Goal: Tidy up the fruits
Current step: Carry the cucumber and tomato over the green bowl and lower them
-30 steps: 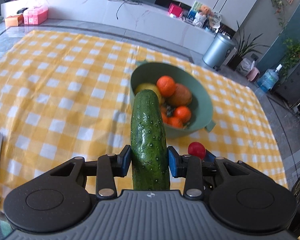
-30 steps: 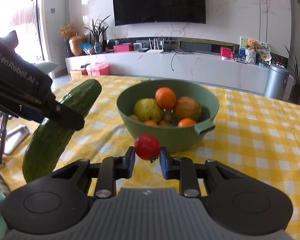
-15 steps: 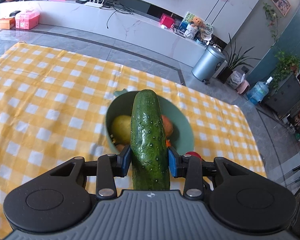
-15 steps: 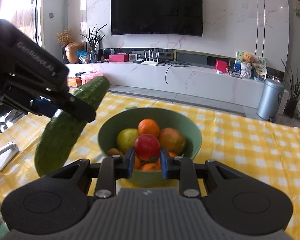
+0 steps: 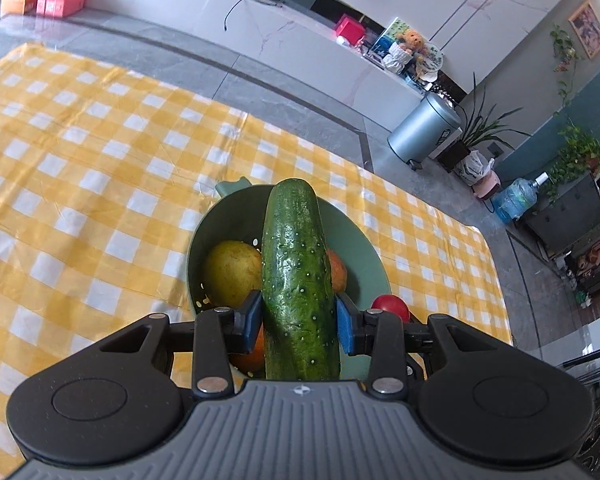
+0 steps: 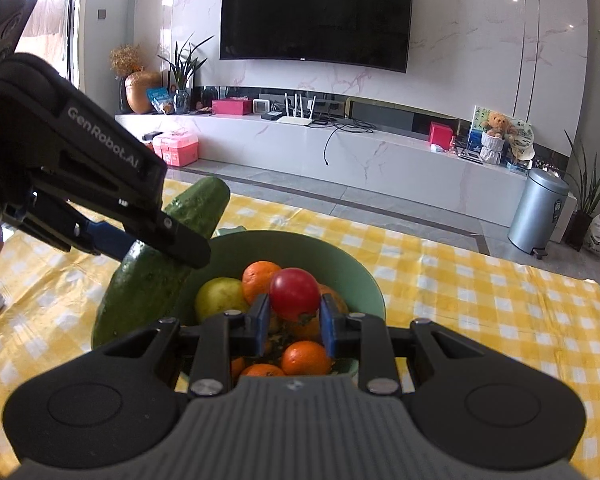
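Currently, nearest my left wrist camera, the left gripper [image 5: 300, 322] is clamped on a cucumber [image 5: 298, 280], its blue pads pressed against both flanks, the long body running forward out of the jaws. On my right wrist camera, the right gripper [image 6: 293, 322] is closed on a small red tomato [image 6: 295, 294], pinched between its pads.

Beyond both sets of fingertips sits the green bowl [image 6: 356, 280], resting on the yellow checked tablecloth [image 5: 80, 160]. It holds a yellow-green pear [image 5: 232, 268] and several oranges [image 6: 306, 358]. From the right view, the cucumber hangs tilted over the bowl's left rim; the tomato hovers above the fruit pile, apart from it. I cannot tell whether the cucumber's lower end touches the rim.

Farther off stand a marble counter [image 6: 340, 152], a metal bin [image 6: 540, 208] and a wall television [image 6: 316, 12].

My judgement: the carry is over and the deposit step is in hand. The next move calls for lowering each item into the bowl before release; the cucumber is long and should be laid across the fruit, not dropped on end.
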